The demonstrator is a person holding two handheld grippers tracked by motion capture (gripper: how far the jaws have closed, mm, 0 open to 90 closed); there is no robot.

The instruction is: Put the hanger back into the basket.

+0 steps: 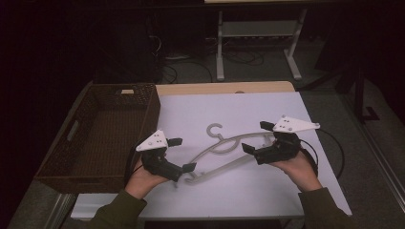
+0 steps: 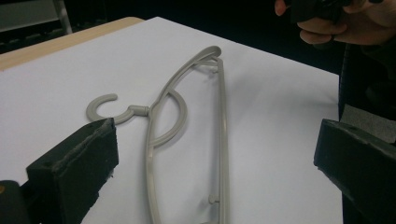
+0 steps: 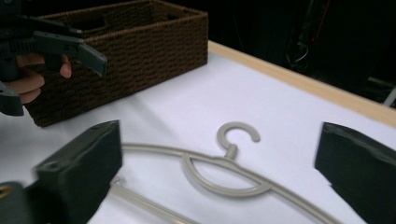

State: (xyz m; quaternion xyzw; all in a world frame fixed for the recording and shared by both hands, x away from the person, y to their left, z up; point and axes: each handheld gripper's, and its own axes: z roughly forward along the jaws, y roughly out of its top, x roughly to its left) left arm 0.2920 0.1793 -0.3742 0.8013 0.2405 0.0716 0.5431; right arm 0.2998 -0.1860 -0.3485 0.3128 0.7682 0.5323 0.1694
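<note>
A grey plastic clothes hanger (image 1: pixel 224 148) lies flat on the white table top (image 1: pixel 239 109), its hook toward the back. My left gripper (image 1: pixel 182 154) hovers open at the hanger's left end, jaws wide apart with nothing between them. My right gripper (image 1: pixel 258 137) hovers open over the hanger's right end, also holding nothing. In the left gripper view the hanger (image 2: pixel 187 126) runs away between the jaws. In the right gripper view the hanger's hook (image 3: pixel 237 133) lies between the spread jaws.
A dark brown wicker basket (image 1: pixel 71 148) stands on the table's left side, seemingly empty; it shows as the basket (image 3: pixel 140 51) in the right gripper view. Cables and white table legs (image 1: pixel 219 47) are on the floor behind.
</note>
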